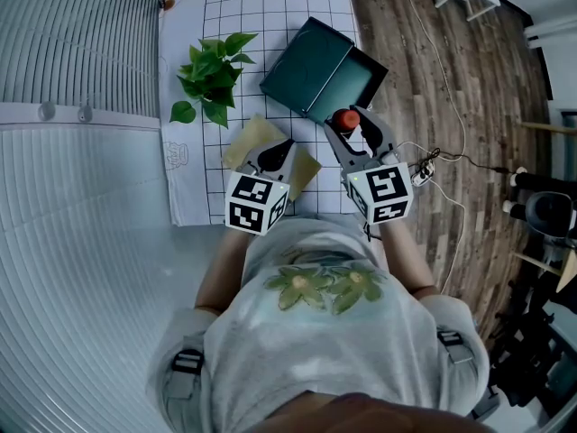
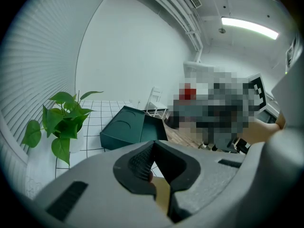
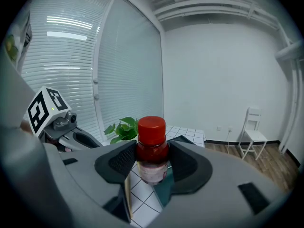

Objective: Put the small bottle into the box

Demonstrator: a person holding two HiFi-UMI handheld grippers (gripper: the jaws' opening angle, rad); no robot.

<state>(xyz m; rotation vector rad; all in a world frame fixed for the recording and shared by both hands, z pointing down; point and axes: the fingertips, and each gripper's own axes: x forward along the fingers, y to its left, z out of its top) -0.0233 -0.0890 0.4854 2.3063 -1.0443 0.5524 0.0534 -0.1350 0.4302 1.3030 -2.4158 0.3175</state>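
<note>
Small bottle [image 1: 346,117], body behind right hand-held gripper [image 1: 350,123]

A bare, lab-like room. White blinds [image 3: 71,56], a ceiling strip light [image 2: 249,26], and a wood-plank floor [image 1: 496,88] with trailing cables [image 1: 455,158].

The way from my right gripper [image 1: 350,123] to the open box [image 1: 352,79] just beyond lies clear; plant [image 1: 212,70] stands far left.

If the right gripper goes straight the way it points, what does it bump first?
Probably the open dark green box: the right gripper, holding the small bottle, points toward it, though depth is unclear.
</note>
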